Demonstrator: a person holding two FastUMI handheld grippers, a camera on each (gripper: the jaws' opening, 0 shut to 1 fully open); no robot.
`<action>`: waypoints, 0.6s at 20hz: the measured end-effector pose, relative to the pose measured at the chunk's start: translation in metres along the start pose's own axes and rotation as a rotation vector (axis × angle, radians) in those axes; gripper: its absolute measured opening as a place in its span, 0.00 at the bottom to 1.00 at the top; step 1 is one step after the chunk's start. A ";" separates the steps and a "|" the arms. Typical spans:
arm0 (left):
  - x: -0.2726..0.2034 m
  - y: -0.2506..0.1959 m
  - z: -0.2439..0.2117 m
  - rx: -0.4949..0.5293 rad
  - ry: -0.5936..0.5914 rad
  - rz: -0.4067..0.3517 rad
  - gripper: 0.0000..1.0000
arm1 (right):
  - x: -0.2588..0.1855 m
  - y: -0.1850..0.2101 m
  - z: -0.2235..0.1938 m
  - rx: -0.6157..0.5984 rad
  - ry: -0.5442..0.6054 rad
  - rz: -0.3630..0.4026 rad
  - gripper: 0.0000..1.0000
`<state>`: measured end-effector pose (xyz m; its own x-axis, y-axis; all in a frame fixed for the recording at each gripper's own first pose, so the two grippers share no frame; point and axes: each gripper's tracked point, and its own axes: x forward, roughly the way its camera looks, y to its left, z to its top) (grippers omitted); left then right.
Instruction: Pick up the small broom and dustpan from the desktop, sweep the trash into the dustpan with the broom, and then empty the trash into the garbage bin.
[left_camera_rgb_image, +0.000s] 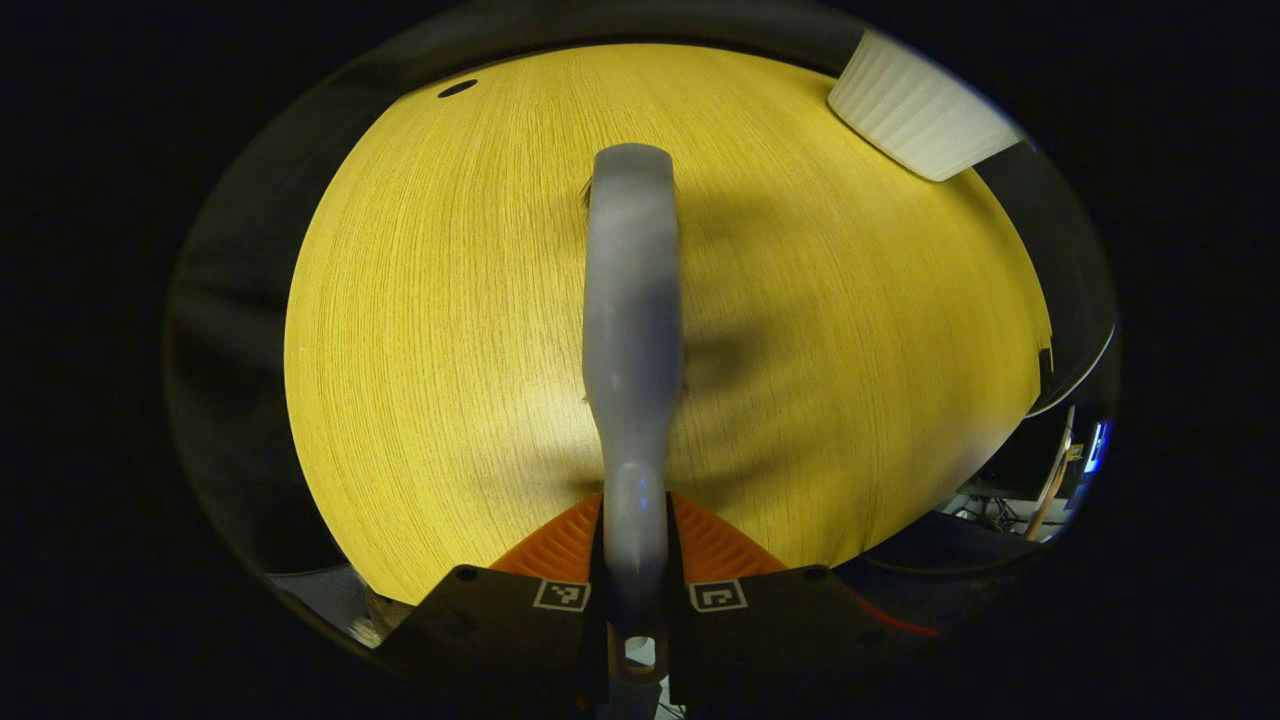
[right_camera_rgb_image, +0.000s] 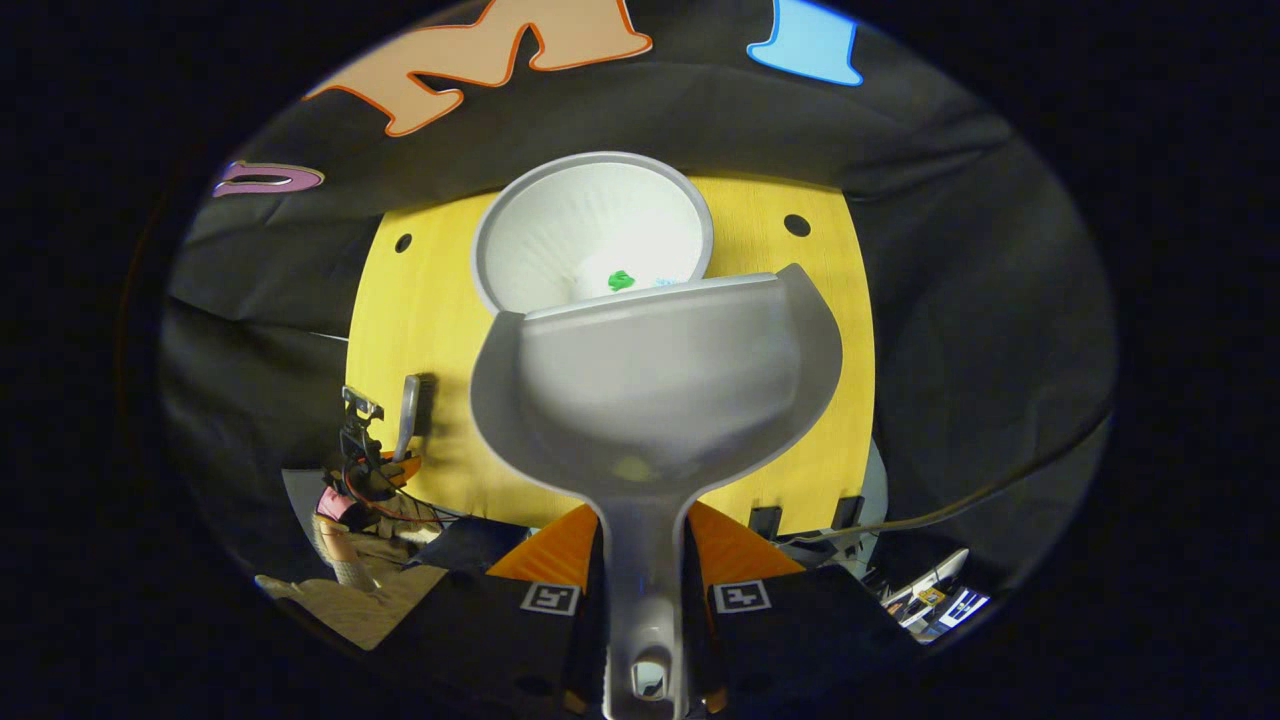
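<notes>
We find the left gripper (left_camera_rgb_image: 634, 590) held over the yellow wood-grain worktop (left_camera_rgb_image: 430, 330), its fingers clamped on the grey handle of the small broom (left_camera_rgb_image: 632, 340). The broom runs straight away from the camera, above the worktop; its far end is blurred, and we can make out only a trace of dark bristle at its left edge. The white ribbed garbage bin (left_camera_rgb_image: 920, 110) stands at the upper right of the left gripper view, well apart from the broom.

In the right gripper view, the right gripper (right_camera_rgb_image: 645, 590) has its fingers pressed on either side of the handle of the grey dustpan (right_camera_rgb_image: 650, 390). The pan's open lip lies at the near rim of the garbage bin (right_camera_rgb_image: 560, 230), overlapping it from this angle; we cannot tell whether the two touch. The pan's inner surface appears bare, apart from a faint pale patch near the handle root, possibly a reflection. Inside the bin we note a small green scrap (right_camera_rgb_image: 621, 281) with a light blue scrap just beside it.

At the left edge of the worktop (right_camera_rgb_image: 410, 330) in this view, the left gripper (right_camera_rgb_image: 385, 465) shows farther off, with the broom (right_camera_rgb_image: 408, 412) upright above it.
</notes>
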<state>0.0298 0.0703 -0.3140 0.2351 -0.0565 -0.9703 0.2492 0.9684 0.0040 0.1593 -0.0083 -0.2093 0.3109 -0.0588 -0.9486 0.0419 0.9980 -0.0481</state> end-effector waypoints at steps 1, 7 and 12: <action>0.000 0.000 0.000 0.001 0.000 -0.001 0.22 | -0.004 0.003 -0.002 0.003 -0.020 0.012 0.34; 0.000 0.000 -0.003 0.019 0.002 -0.003 0.21 | -0.029 0.021 -0.036 -0.012 -0.185 0.073 0.34; -0.002 0.002 -0.007 0.026 0.003 0.008 0.22 | -0.018 0.050 -0.101 -0.019 -0.269 0.121 0.34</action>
<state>0.0233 0.0742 -0.3135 0.2342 -0.0483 -0.9710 0.2722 0.9621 0.0178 0.0599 0.0448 -0.2262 0.5533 0.0588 -0.8309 -0.0279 0.9983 0.0521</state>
